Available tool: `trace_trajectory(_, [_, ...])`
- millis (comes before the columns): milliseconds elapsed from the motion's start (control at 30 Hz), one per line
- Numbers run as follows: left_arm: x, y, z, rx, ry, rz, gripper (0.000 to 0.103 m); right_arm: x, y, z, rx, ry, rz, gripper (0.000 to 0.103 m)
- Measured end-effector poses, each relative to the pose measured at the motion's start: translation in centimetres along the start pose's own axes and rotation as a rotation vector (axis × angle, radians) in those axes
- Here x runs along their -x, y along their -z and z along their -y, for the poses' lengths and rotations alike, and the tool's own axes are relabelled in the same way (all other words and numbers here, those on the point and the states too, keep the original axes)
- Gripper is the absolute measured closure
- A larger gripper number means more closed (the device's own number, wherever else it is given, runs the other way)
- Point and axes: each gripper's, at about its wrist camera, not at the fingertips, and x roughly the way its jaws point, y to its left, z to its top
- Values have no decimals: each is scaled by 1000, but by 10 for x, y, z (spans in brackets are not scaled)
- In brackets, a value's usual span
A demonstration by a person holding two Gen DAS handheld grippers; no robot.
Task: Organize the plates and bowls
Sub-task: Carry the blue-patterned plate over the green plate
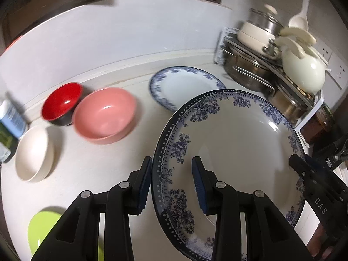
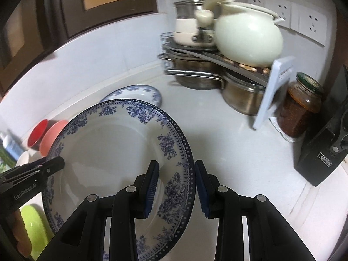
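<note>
A large blue-and-white floral plate (image 1: 235,143) (image 2: 104,152) is held up over the counter between both grippers. My left gripper (image 1: 171,180) is shut on its left rim, one finger on each face. My right gripper (image 2: 176,187) is shut on its right rim the same way; it also shows at the right edge of the left wrist view (image 1: 304,167). A smaller blue-and-white plate (image 1: 184,84) (image 2: 134,92) lies flat on the counter behind. A red bowl (image 1: 62,102), a pink bowl (image 1: 104,115) and a white bowl (image 1: 32,152) sit at the left.
A green dish (image 1: 43,228) lies at the near left. A rack with steel pots (image 2: 195,74) and a cream kettle (image 2: 248,39) fills the back right corner. A jar (image 2: 300,108) and a black appliance (image 2: 324,152) stand at the right. Bottles (image 1: 10,117) stand at the far left.
</note>
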Motion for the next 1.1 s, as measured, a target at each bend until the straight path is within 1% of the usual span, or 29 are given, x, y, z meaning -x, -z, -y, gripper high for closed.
trace_trajectory(233, [28,16,-38,62,-46,22,66,12,7,-36,52,-51,-1,68])
trace_trajectory(400, [43,29,-65,101,-83,23,66,18,15,-65,91,-93,-16,68])
trace_trajectory(633, [65,55,-105,176,-127,25,66,27,28,-103,150,-148,-28,68])
trace_trajectory(767, [78,71,-128,225,-164,25,66,30,36,-127,194,-182,-41,68])
trace_trajectory(1100, [103,109,-179,332,-237,6,66,36,61,-182,296,-273,-71,68])
